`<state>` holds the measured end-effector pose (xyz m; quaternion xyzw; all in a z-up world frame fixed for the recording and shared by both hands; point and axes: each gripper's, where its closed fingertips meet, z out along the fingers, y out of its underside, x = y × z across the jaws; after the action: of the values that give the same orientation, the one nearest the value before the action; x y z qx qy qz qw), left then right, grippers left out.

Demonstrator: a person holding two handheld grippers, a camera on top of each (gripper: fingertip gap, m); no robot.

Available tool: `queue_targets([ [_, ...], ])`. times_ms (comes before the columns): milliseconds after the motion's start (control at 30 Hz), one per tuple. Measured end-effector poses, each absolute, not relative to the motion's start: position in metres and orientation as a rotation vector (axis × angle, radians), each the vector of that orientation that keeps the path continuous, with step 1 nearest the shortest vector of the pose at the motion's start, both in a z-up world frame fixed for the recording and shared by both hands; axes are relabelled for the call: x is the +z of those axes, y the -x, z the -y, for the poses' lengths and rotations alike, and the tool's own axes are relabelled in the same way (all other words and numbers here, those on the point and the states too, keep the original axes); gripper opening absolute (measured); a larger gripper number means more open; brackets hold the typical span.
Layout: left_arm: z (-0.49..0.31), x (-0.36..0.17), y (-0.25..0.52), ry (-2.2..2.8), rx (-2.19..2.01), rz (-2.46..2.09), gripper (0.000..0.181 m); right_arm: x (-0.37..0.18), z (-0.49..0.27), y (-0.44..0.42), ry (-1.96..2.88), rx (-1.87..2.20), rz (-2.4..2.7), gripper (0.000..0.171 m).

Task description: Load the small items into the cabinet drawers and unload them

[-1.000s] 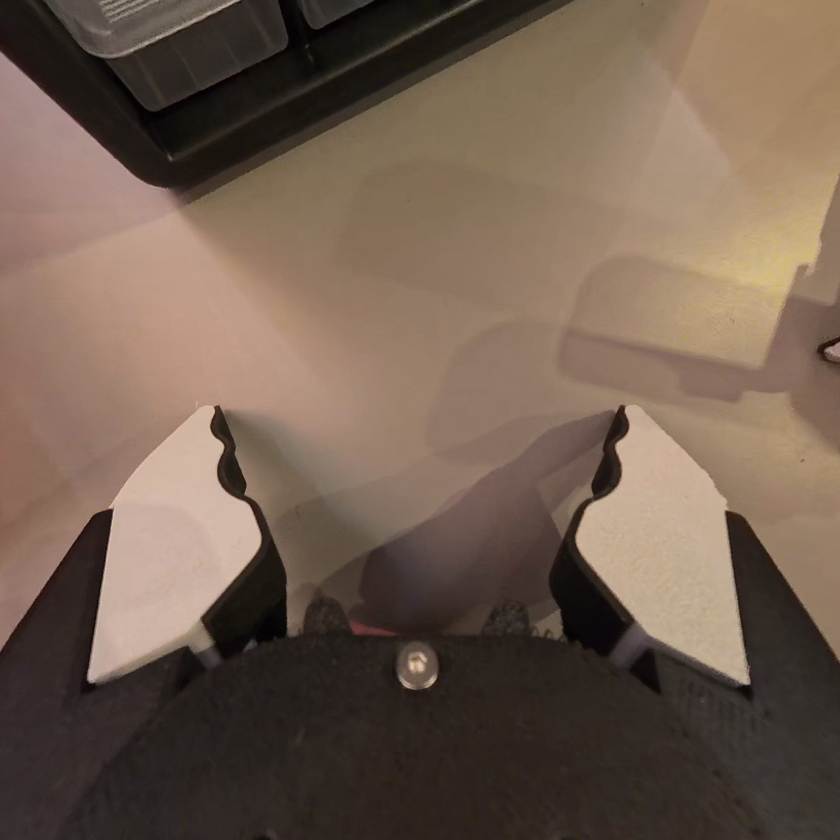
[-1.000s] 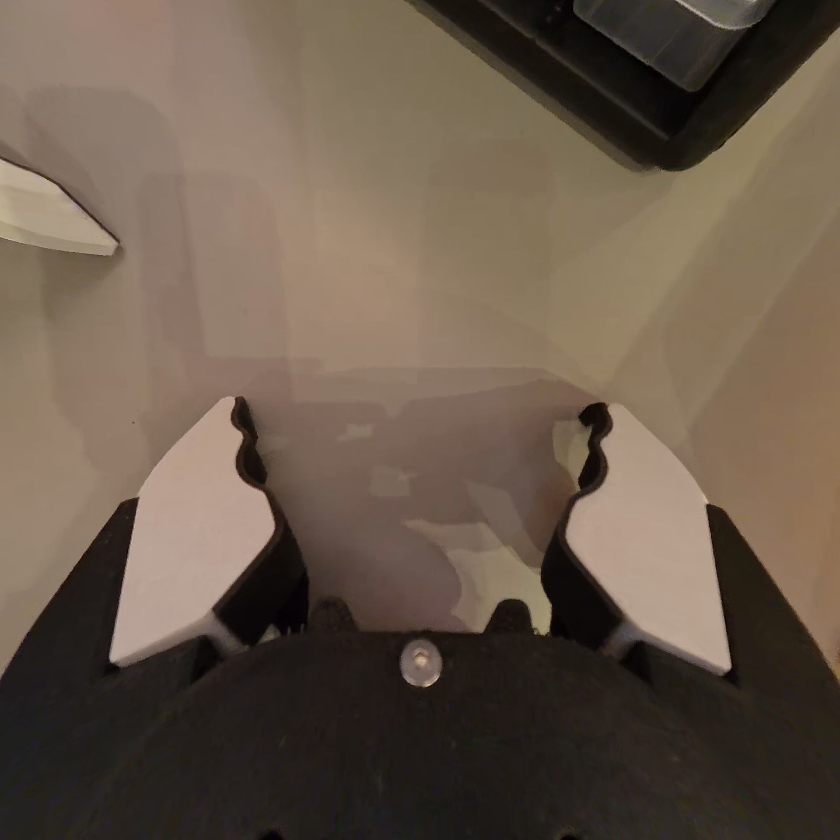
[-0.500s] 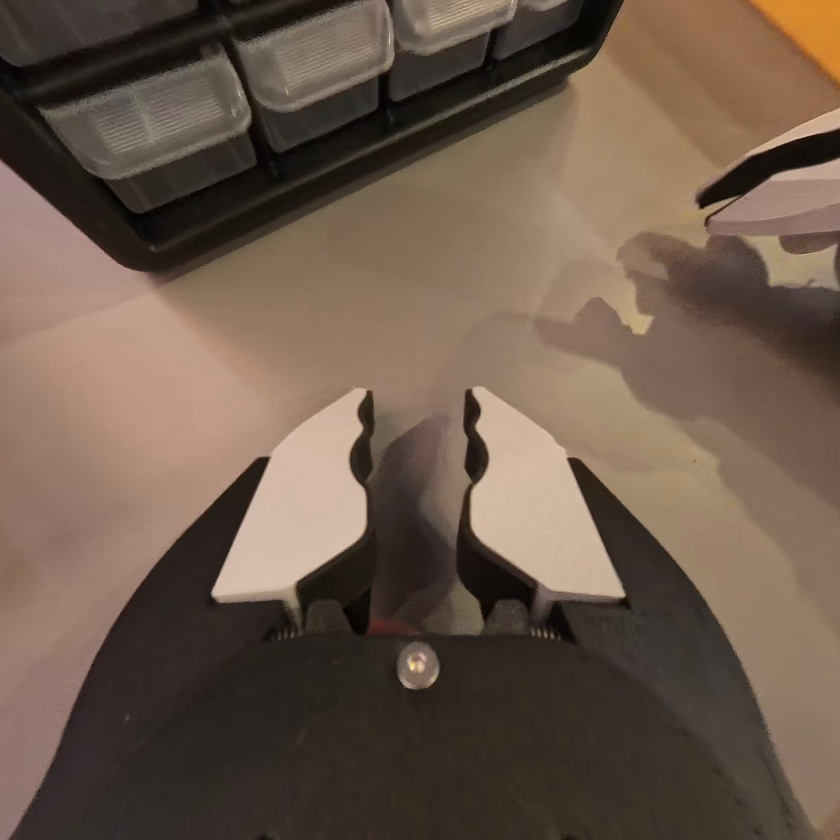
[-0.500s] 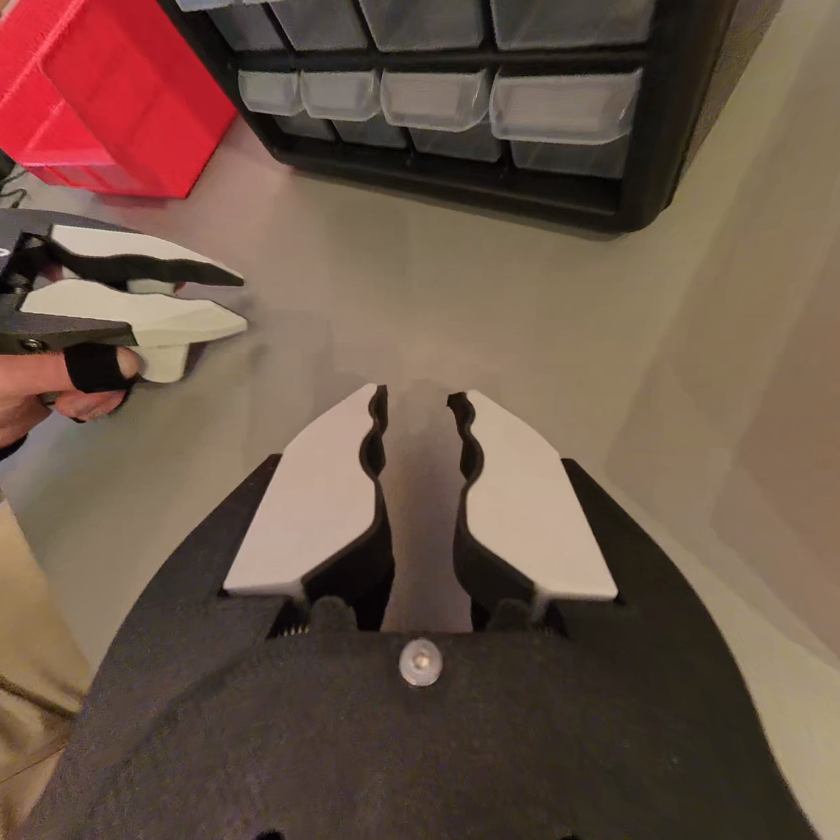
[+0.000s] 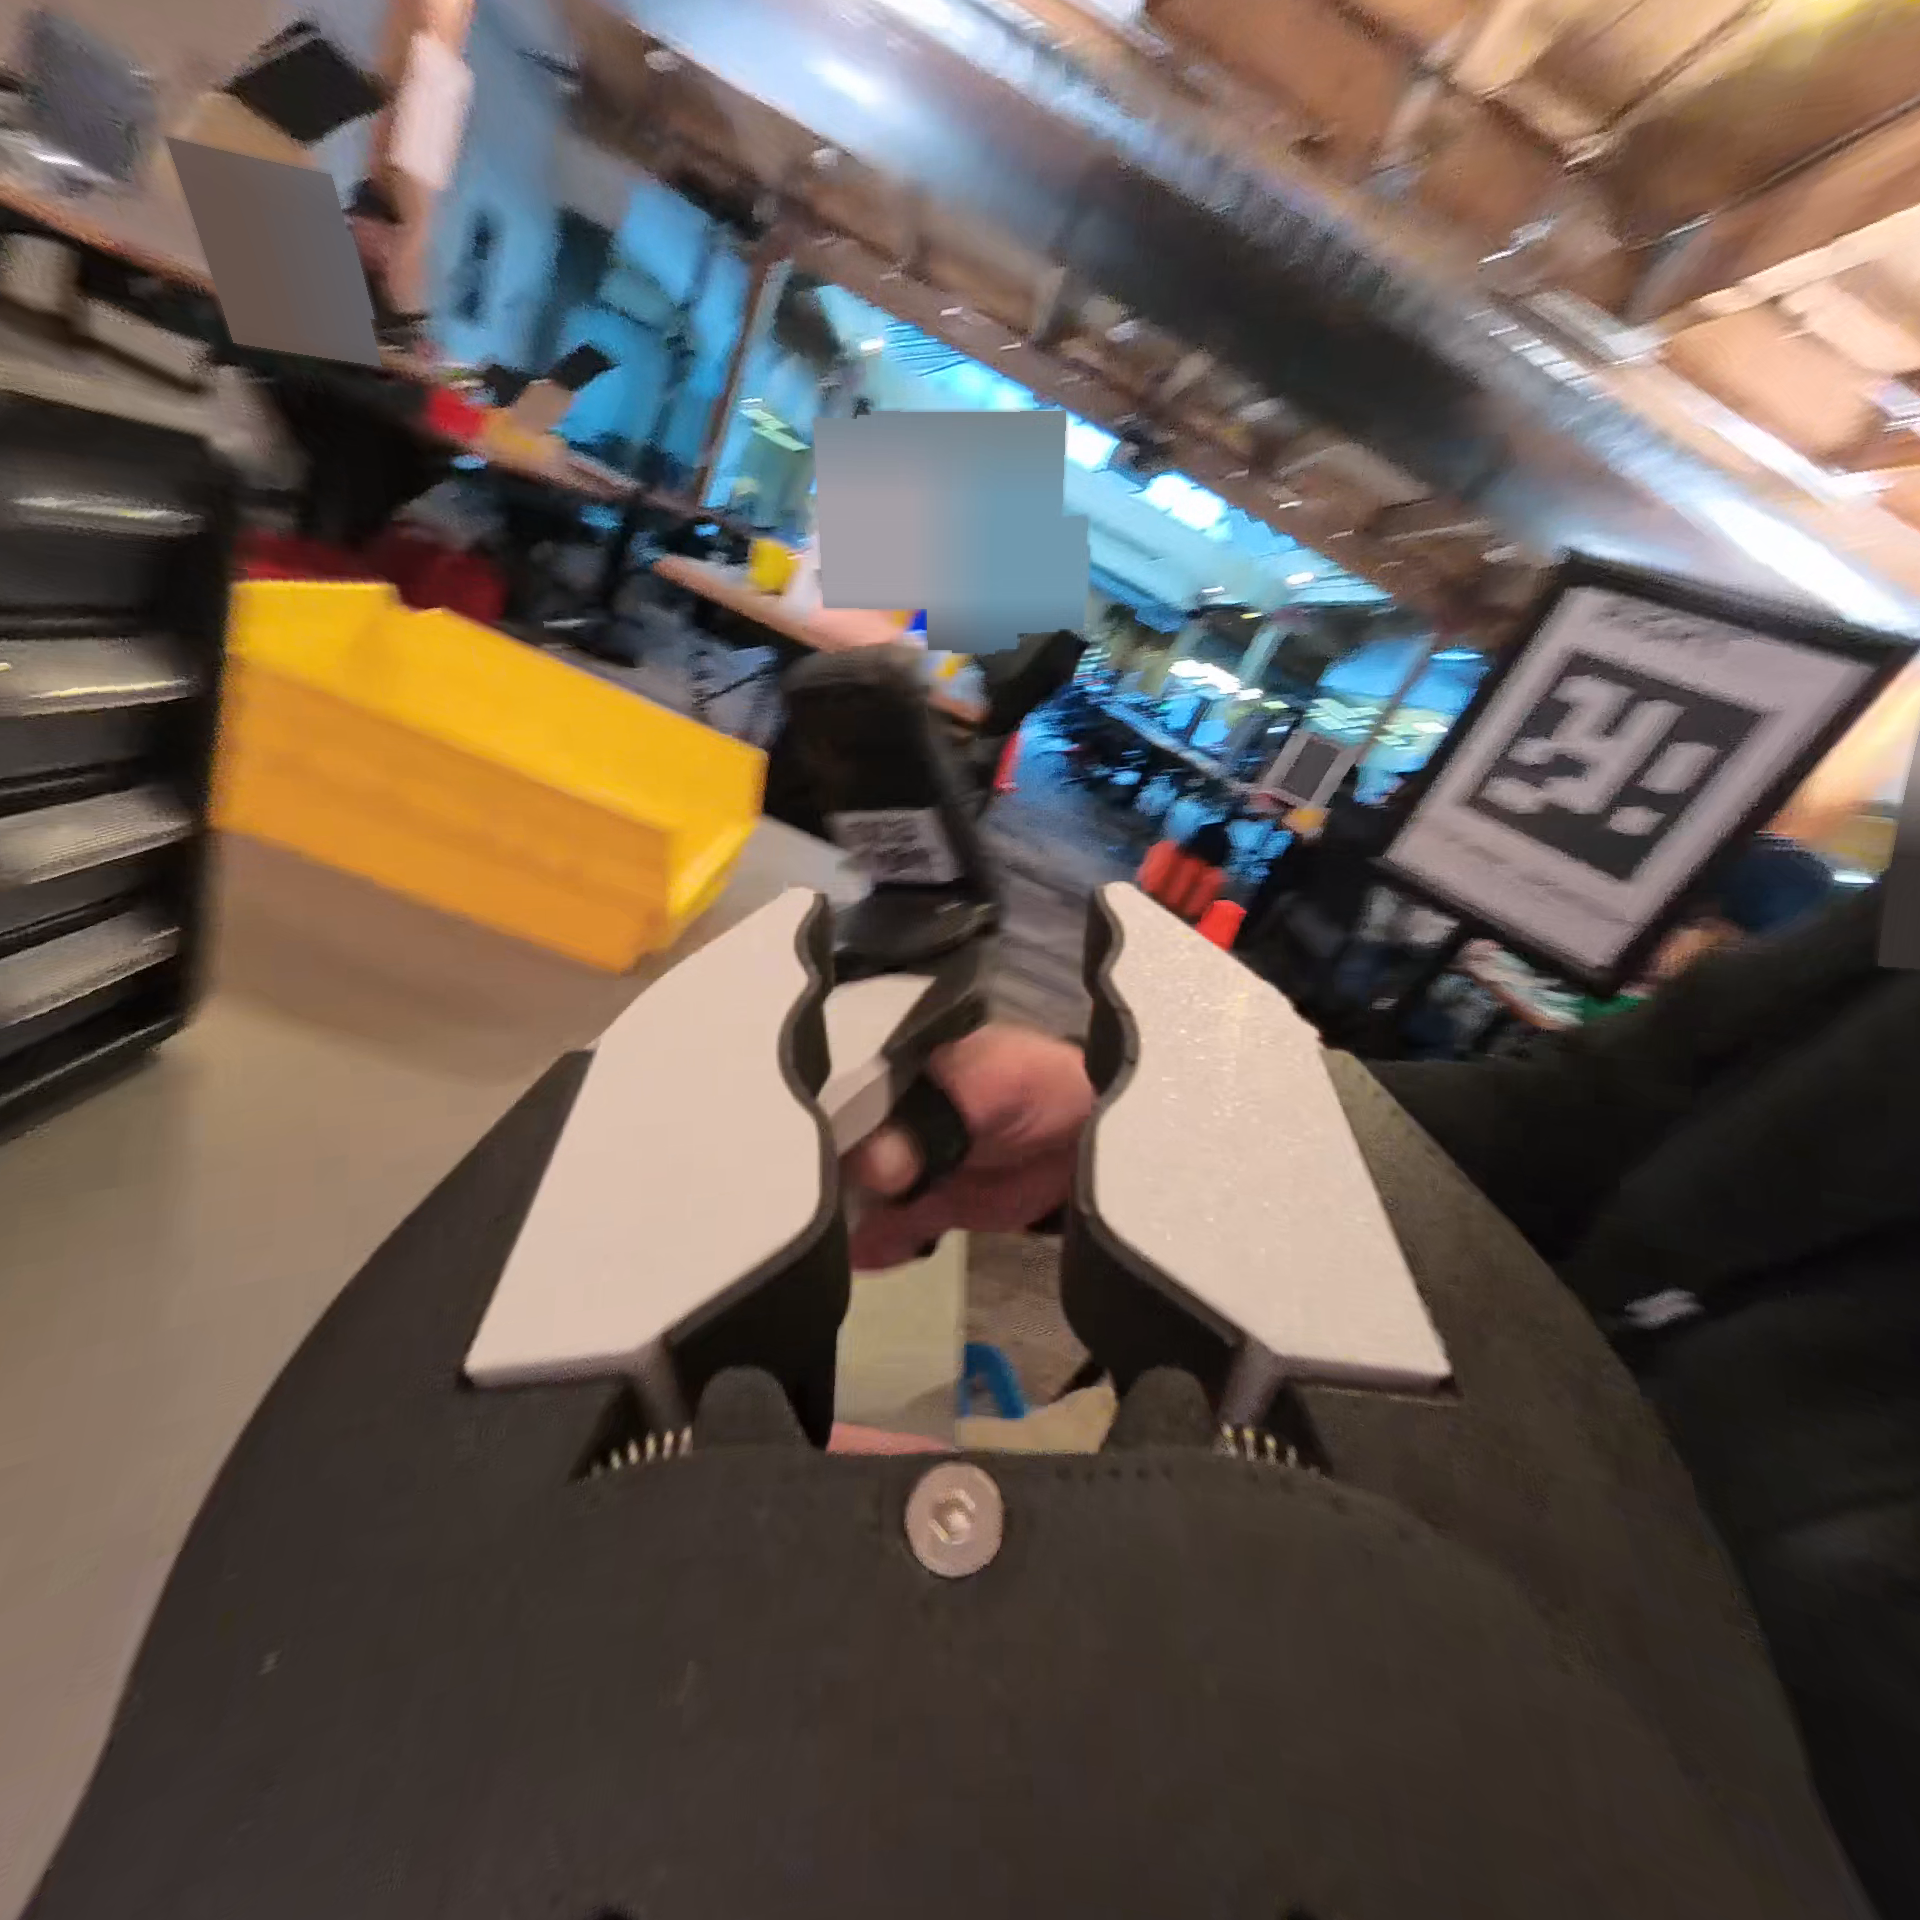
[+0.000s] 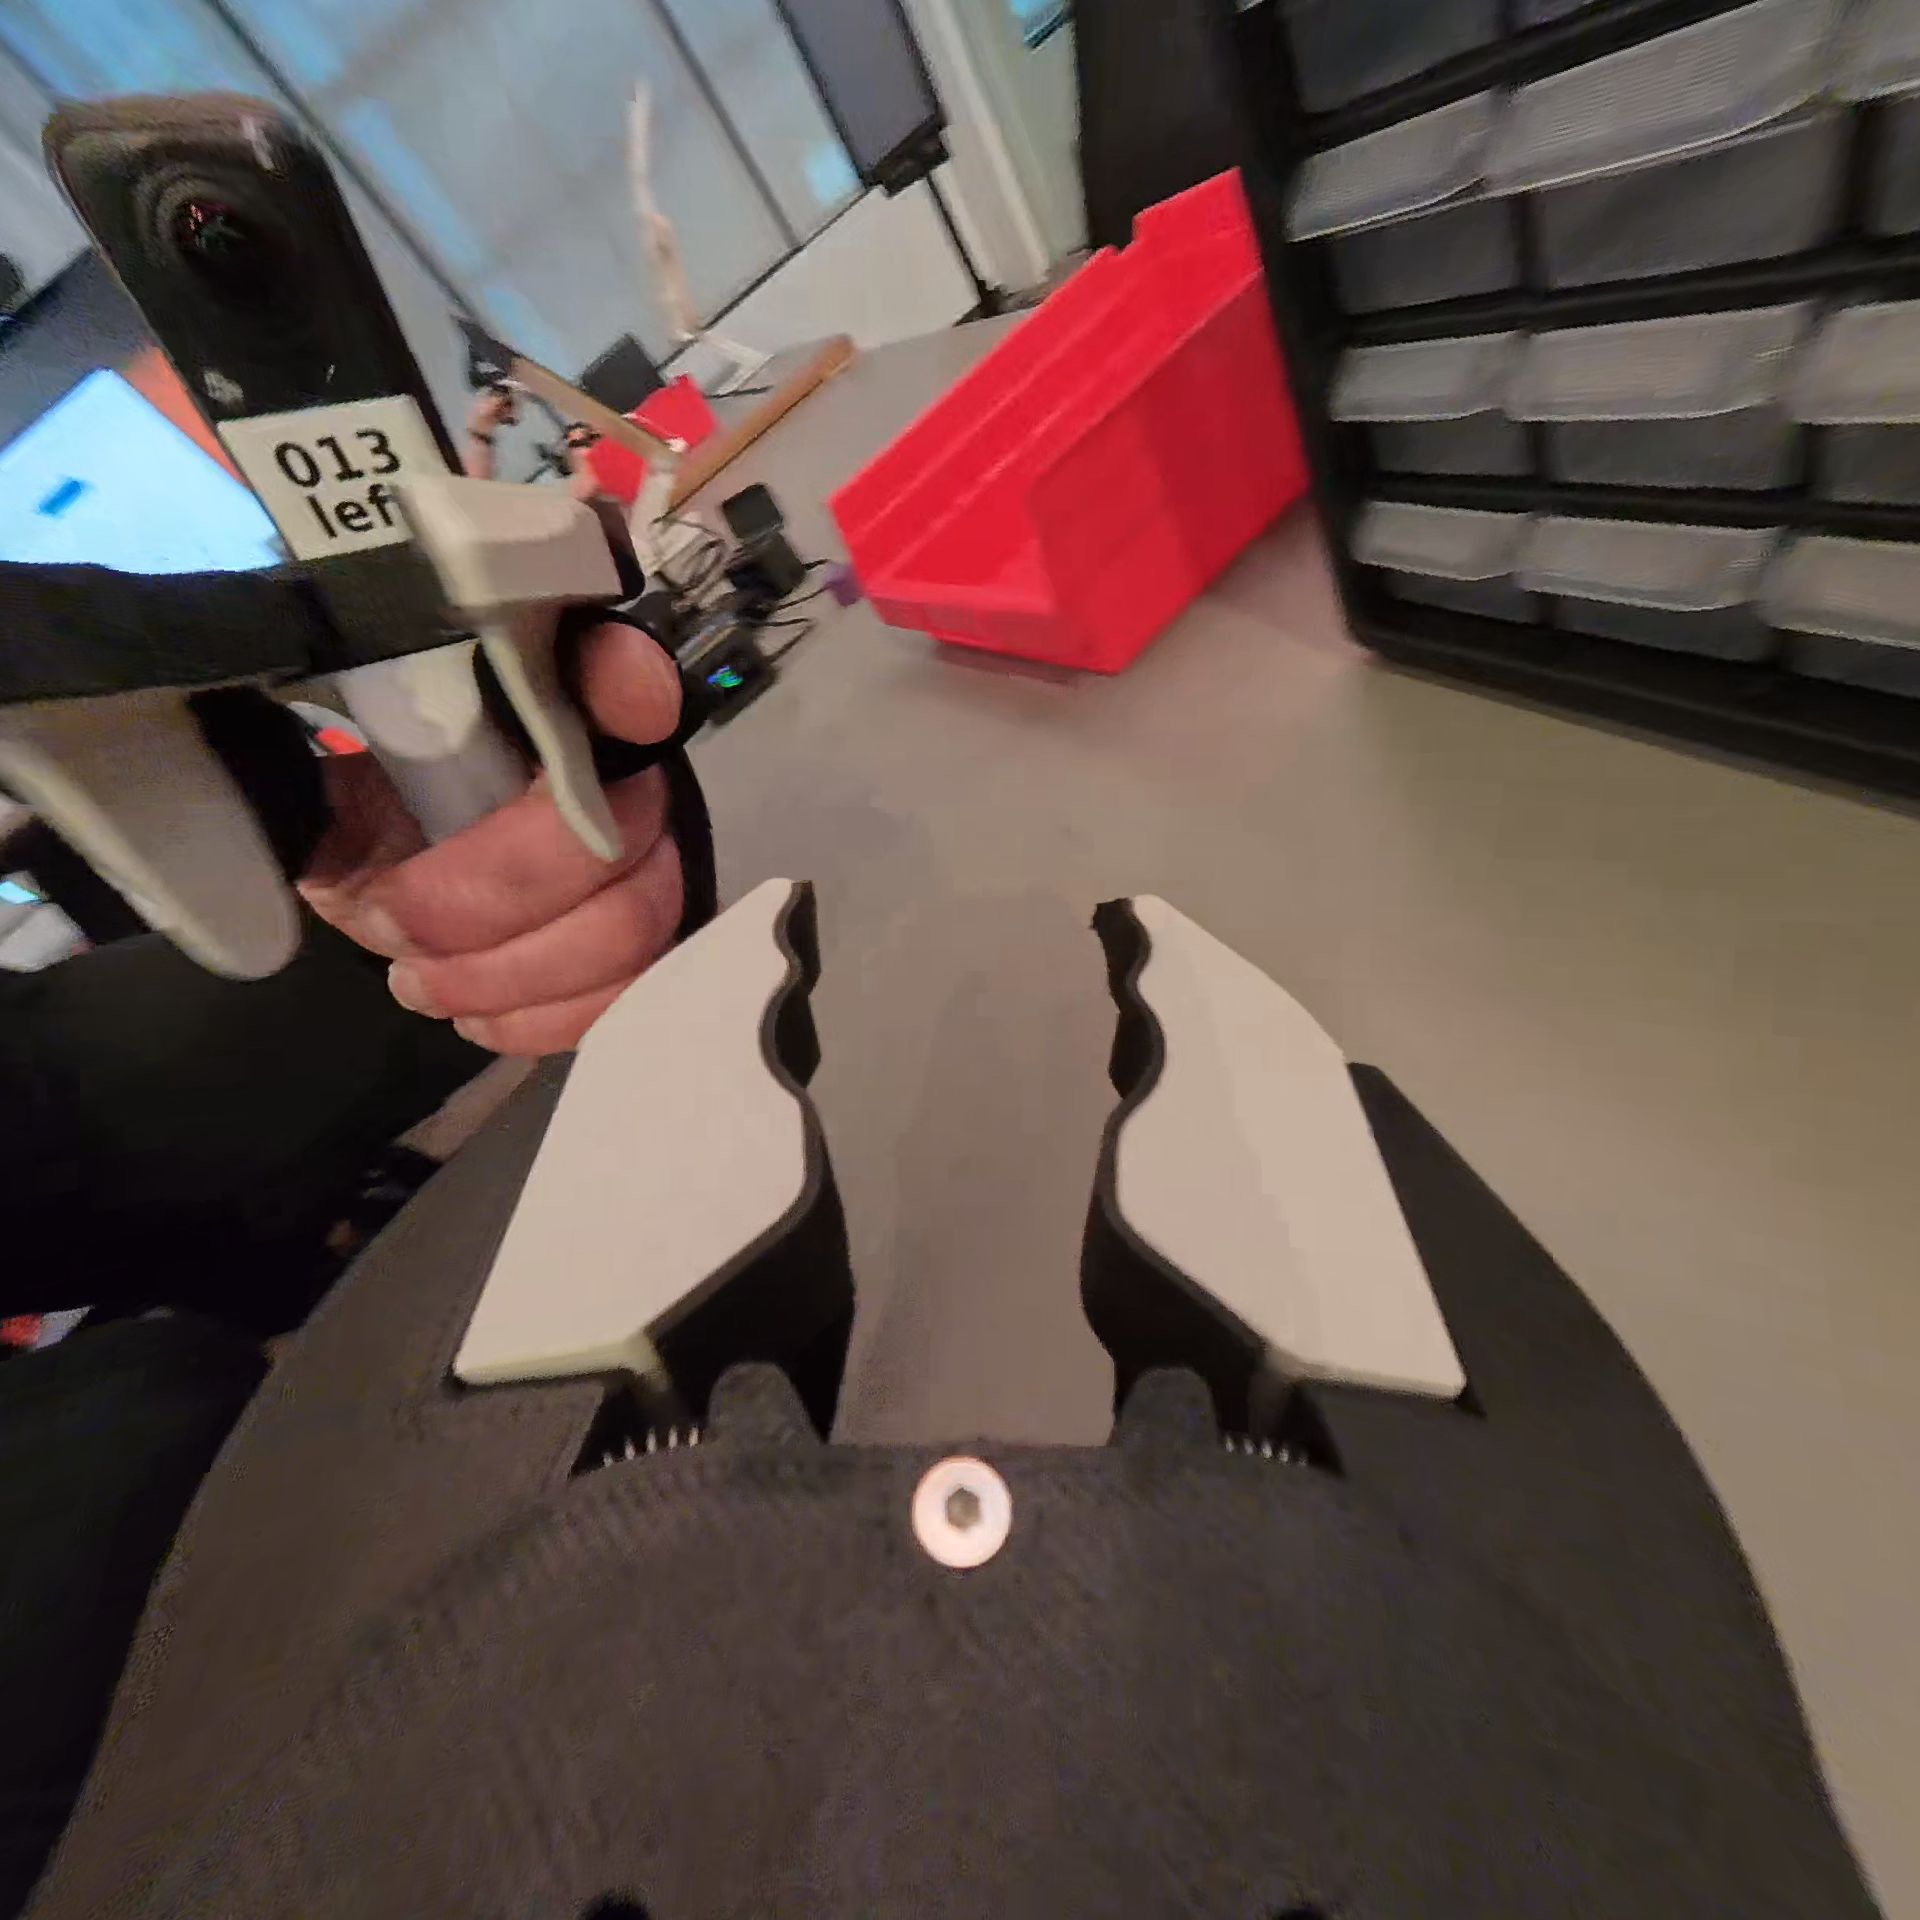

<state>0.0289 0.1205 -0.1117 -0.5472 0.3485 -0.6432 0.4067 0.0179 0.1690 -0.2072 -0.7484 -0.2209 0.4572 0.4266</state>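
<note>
**Left hand-held gripper** (image 5: 951,935): raised off the tabletop (image 5: 156,1195) and aimed level across the room. Jaws parted by a moderate gap, nothing between them. Seen from the right wrist view, a bare hand (image 6: 499,914) grips its handle, with a black camera (image 6: 218,239) on top bearing a white label.

**Right hand-held gripper** (image 6: 956,914): held low over the grey tabletop, pointing toward the open surface between bin and cabinet. Jaws likewise parted and empty.

**Drawer cabinet** (image 6: 1621,364): black frame with rows of small translucent drawers, standing on the tabletop to the right of the right gripper. All visible drawers look closed; contents cannot be made out through the blur.

**Red bin** (image 6: 1081,488): just left of the cabinet, tilted, open face away from view.

**Yellow bin** (image 5: 468,769): on the tabletop at the cabinet's other side, beside its dark edge (image 5: 94,727).

**Small items**: none visible in either view; whether they lie in the bins or drawers cannot be told.

**Step in hand (judgement)**: neither gripper is engaged with anything; this reads as a pause or a start or end point, not a grasp.

**Next move (judgement)**: either gripper must be turned back toward a bin or a drawer front, brought down and lined up on a handle or item before closing.
</note>
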Motion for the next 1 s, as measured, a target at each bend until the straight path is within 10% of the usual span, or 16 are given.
queue_targets([
  [33,-0.109,-0.101,-0.031,1.330,-1.682,-0.897,0.048,-0.205,-0.163,-0.007,1.864,1.186,0.577,0.058],
  [633,-0.047,-0.080,-0.050,1.157,-1.758,-1.062,0.076,-0.200,-0.127,0.041,1.853,1.311,0.762,0.067],
  [1000,0.023,-0.029,-0.038,0.846,-1.971,-1.169,0.047,-0.193,-0.079,0.074,1.825,1.753,0.895,0.080],
])
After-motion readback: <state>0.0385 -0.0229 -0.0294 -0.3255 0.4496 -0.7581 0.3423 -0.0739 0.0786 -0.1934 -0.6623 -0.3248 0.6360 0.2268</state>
